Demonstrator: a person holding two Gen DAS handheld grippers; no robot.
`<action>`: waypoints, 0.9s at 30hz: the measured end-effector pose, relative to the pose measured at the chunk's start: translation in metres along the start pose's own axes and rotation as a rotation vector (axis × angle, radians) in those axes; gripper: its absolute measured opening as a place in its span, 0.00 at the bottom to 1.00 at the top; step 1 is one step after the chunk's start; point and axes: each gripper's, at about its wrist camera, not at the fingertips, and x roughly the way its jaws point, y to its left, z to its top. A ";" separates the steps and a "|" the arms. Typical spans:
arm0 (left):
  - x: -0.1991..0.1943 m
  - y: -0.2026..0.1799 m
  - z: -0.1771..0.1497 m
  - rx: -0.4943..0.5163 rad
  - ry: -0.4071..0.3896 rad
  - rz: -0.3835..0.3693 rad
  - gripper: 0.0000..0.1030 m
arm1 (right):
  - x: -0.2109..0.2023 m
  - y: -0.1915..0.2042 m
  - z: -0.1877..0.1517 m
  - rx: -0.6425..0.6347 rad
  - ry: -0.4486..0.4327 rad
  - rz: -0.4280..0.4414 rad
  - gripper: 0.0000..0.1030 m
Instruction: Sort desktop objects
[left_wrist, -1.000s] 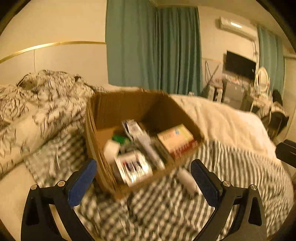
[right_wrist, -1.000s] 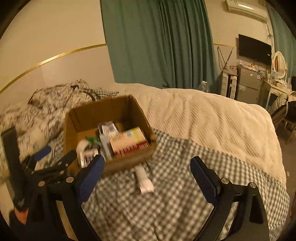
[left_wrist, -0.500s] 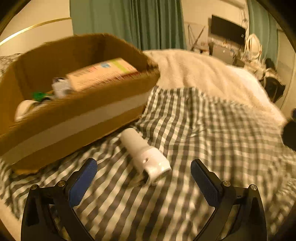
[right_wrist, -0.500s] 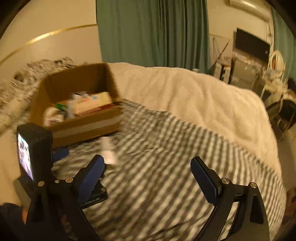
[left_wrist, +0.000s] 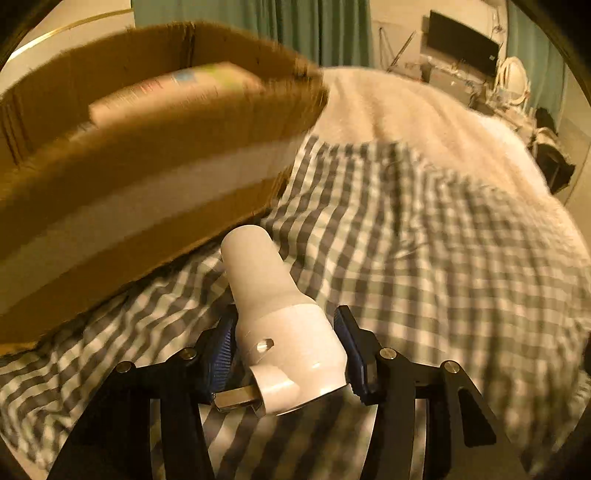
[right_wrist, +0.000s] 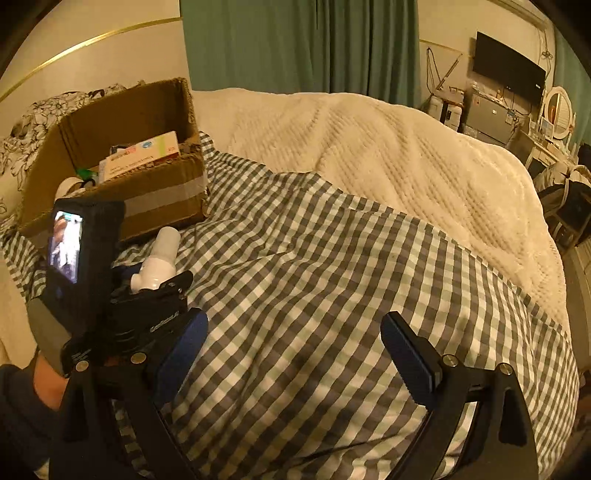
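Observation:
A white plastic nozzle-shaped device (left_wrist: 275, 314) lies on the grey checked blanket (left_wrist: 424, 258), just in front of the cardboard box (left_wrist: 122, 192). My left gripper (left_wrist: 284, 354) is shut on the device's wide end, one blue pad on each side. The device also shows in the right wrist view (right_wrist: 157, 264), held by the left gripper (right_wrist: 147, 291). The box (right_wrist: 162, 188) holds a flat printed carton (right_wrist: 142, 155) and other small items. My right gripper (right_wrist: 291, 350) is open and empty above the blanket.
A cream bedspread (right_wrist: 388, 155) covers the far side of the bed. A floral duvet (right_wrist: 33, 125) lies behind the box. Green curtains (right_wrist: 295, 44), a TV (right_wrist: 508, 74) and a dresser stand beyond the bed.
My left gripper has moved down to the white device and closed on it. My right gripper has swung to the right and stays open.

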 end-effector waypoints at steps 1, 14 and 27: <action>-0.018 0.002 0.002 -0.007 -0.020 -0.006 0.52 | -0.005 0.002 0.000 0.009 0.000 0.000 0.92; -0.168 0.093 0.086 -0.043 -0.302 0.039 0.52 | -0.060 0.041 0.003 0.091 -0.082 0.079 0.92; -0.145 0.138 0.084 -0.074 -0.311 0.136 1.00 | -0.041 0.040 0.019 0.126 -0.077 0.055 0.92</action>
